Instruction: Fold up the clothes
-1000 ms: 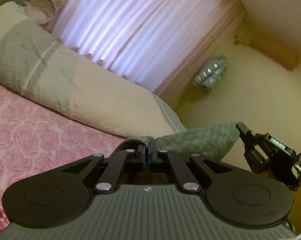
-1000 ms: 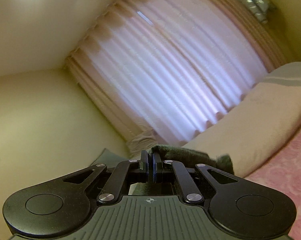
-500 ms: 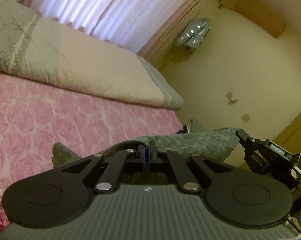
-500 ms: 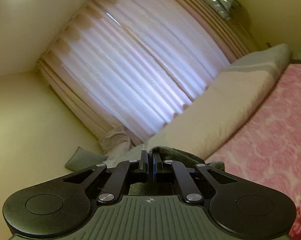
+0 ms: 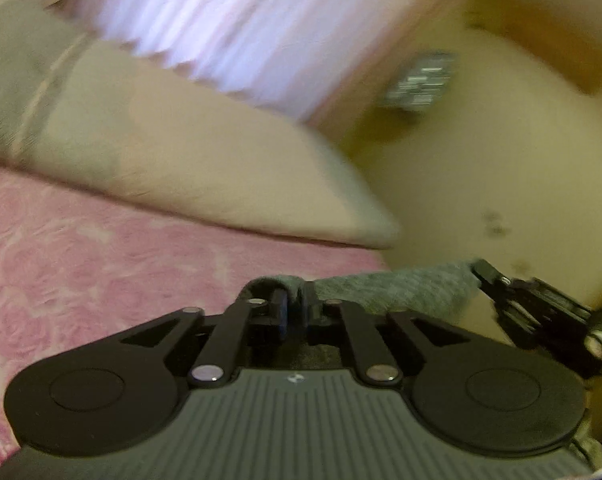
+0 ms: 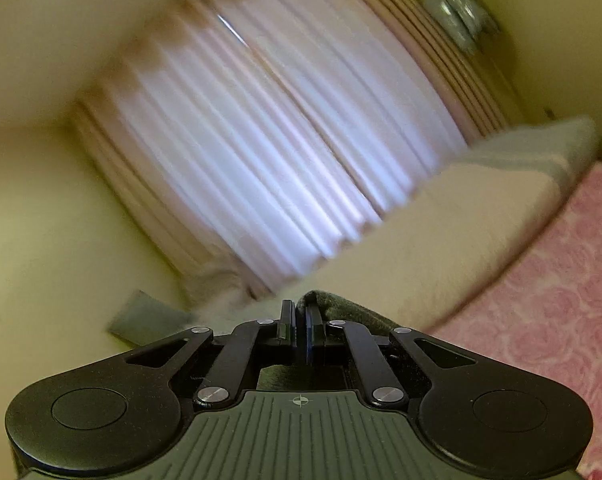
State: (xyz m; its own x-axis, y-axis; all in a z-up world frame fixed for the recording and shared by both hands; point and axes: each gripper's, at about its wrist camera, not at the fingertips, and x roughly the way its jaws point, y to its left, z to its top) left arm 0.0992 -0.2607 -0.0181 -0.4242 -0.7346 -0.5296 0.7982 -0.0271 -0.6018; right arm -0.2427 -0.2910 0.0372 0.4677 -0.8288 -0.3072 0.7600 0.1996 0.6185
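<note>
The left gripper [image 5: 295,307] was squeezed tight on the green cloth [image 5: 397,286] a second ago; now its jaws are opening, with the cloth's edge between them. The right gripper [image 6: 300,322] stays pinched on the other end, stretching the cloth above the pink bedspread [image 5: 101,248]. Both pictures are blurry now.

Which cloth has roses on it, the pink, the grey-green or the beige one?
The pink bedspread: it is covered in roses. The grey-green cloth is plain, and the beige blanket has only a grey band.
</note>
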